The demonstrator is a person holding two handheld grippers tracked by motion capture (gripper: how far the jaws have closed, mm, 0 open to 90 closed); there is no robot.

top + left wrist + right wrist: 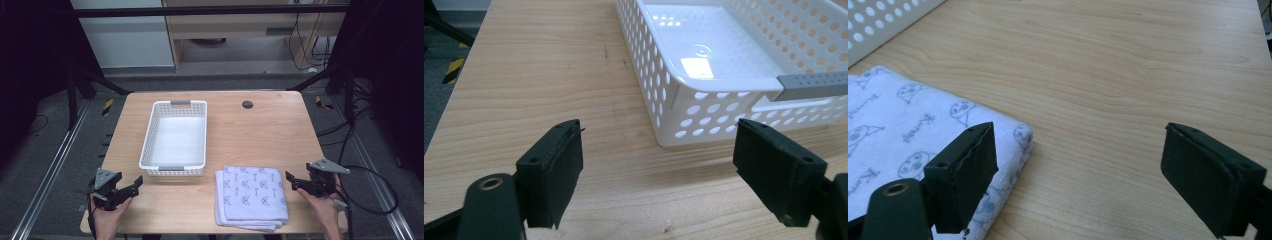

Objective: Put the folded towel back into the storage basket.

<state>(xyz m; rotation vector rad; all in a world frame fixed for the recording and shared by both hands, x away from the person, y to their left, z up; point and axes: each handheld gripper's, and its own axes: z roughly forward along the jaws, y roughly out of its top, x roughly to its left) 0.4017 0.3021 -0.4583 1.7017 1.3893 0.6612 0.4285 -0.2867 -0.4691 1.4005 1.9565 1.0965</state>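
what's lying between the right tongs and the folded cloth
Nothing: in the high view the right tongs, open, sit just right of the folded cloth, with bare table between.

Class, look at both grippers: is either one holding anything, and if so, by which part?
Nothing is held. The left gripper stands open near the white basket, and the right gripper stands open beside the folded cloth, gripping neither.
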